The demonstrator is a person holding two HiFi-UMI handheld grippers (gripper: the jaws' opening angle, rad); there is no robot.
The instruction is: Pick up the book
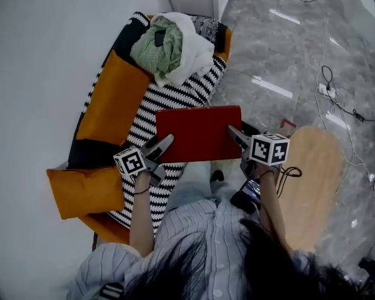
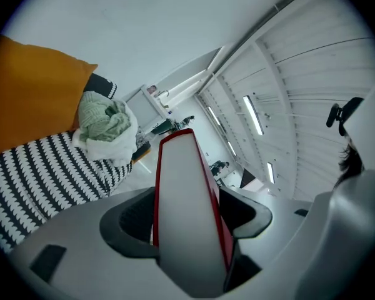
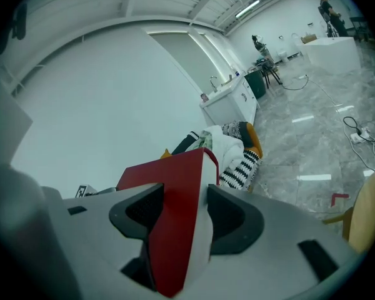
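A red hardcover book (image 1: 199,133) hangs in the air above the sofa's front edge, held flat between both grippers. My left gripper (image 1: 166,144) grips its left edge, and in the left gripper view the pale page edge of the book (image 2: 182,205) fills the space between the jaws. My right gripper (image 1: 235,134) clamps the right edge. In the right gripper view the red cover (image 3: 175,189) runs between the two dark pads (image 3: 228,220). Both grippers are shut on the book.
Below lies a sofa (image 1: 169,105) with a black-and-white striped seat and orange cushions (image 1: 112,99). A heap of green and white clothes (image 1: 172,45) sits at its far end. A round wooden table (image 1: 319,180) stands at the right, with cables (image 1: 334,99) on the marble floor.
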